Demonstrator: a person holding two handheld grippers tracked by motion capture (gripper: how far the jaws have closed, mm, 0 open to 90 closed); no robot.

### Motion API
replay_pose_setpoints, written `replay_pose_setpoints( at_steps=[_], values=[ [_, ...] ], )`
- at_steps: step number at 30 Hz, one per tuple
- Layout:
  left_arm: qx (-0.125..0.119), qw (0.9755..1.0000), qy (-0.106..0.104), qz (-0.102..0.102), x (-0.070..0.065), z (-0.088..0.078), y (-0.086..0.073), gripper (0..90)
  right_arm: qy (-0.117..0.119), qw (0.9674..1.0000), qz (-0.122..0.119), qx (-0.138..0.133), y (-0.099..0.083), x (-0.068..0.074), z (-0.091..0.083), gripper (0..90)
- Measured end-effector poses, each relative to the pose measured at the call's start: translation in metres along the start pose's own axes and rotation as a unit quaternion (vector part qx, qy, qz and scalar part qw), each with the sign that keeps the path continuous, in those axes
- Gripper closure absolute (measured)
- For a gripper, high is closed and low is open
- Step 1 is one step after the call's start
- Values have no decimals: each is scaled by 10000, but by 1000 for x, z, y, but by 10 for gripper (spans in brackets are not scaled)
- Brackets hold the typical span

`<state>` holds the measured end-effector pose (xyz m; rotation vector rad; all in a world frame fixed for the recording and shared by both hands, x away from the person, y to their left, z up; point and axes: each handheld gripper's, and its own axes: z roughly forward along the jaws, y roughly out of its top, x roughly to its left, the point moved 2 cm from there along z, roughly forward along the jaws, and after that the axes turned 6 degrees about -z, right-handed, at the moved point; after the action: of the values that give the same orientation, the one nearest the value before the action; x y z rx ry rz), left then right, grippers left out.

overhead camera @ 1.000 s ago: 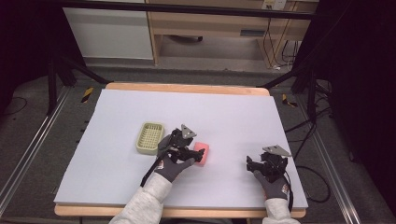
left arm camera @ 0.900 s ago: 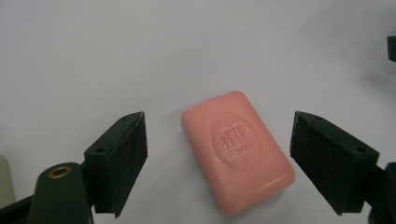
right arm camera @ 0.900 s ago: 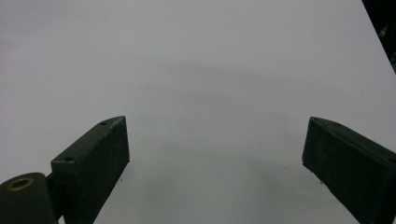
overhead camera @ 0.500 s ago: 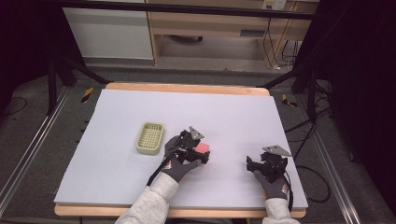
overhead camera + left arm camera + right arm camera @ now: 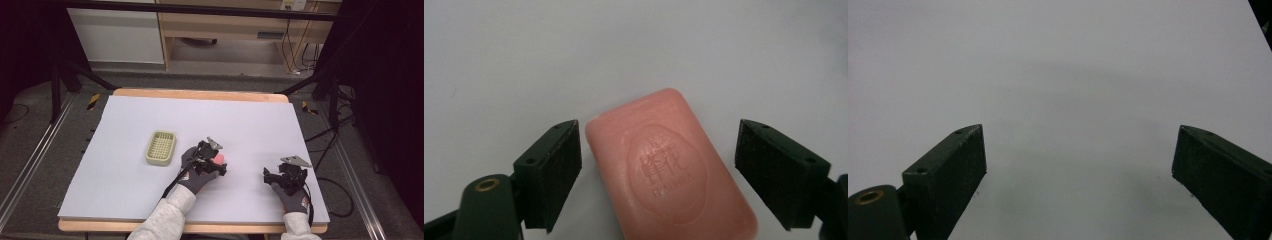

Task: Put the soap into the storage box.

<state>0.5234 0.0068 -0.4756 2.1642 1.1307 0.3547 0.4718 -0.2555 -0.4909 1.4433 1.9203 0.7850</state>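
Observation:
A pink soap bar (image 5: 669, 170) with an embossed stamp lies flat on the white table sheet (image 5: 524, 60). My left gripper (image 5: 659, 135) is lowered over it, one jaw on either side and a gap left at each. Its jaws have just been closing a little, with the soap between them and untouched. In the high view the left gripper (image 5: 214, 162) covers most of the soap bar (image 5: 219, 158), right of a pale green slotted soap dish (image 5: 161, 147). My right gripper (image 5: 284, 176) rests near the front right, open, with bare sheet between the jaws (image 5: 1075, 145).
The white sheet (image 5: 250, 120) covers a wooden table top with its edge near my forearms. Metal rails, cables and dark stands flank the table; a cabinet and a low shelf stand behind it.
My left hand has moved right and down, from beside the soap to over it, so the jaws now straddle the bar. The right hand has stayed put.

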Motion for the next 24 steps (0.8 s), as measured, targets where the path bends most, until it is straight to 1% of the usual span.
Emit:
replay_pose_setpoints(
  at_steps=[3,4,6,7,8,12,17,20,24],
  values=[
    [29,10000,14,-35,0,2,-1,204,-23,10000,1,16,0,1,0,75],
    [67,10000,9,-23,1,2,-1,209,2,10000,5,18,0,1,0,75],
    [83,9999,-9,-68,2,3,-2,219,-29,10000,19,25,0,1,0,75],
    [86,9999,-10,-76,2,3,-2,222,-26,10000,-43,17,0,0,1,75],
    [106,9999,-30,-75,2,3,-2,225,-25,10000,-9,22,0,1,1,75],
    [145,9998,-72,-103,2,3,-3,250,-10,10000,-7,18,0,1,1,75],
    [167,9998,-130,-54,3,1,-4,323,-16,10000,-11,19,0,1,1,75],
    [178,9997,-135,-67,3,0,-5,343,-21,10000,-21,28,0,1,1,75],
    [199,9997,-170,-18,4,0,-4,358,-15,10000,-9,23,0,1,1,75]
  ],
)
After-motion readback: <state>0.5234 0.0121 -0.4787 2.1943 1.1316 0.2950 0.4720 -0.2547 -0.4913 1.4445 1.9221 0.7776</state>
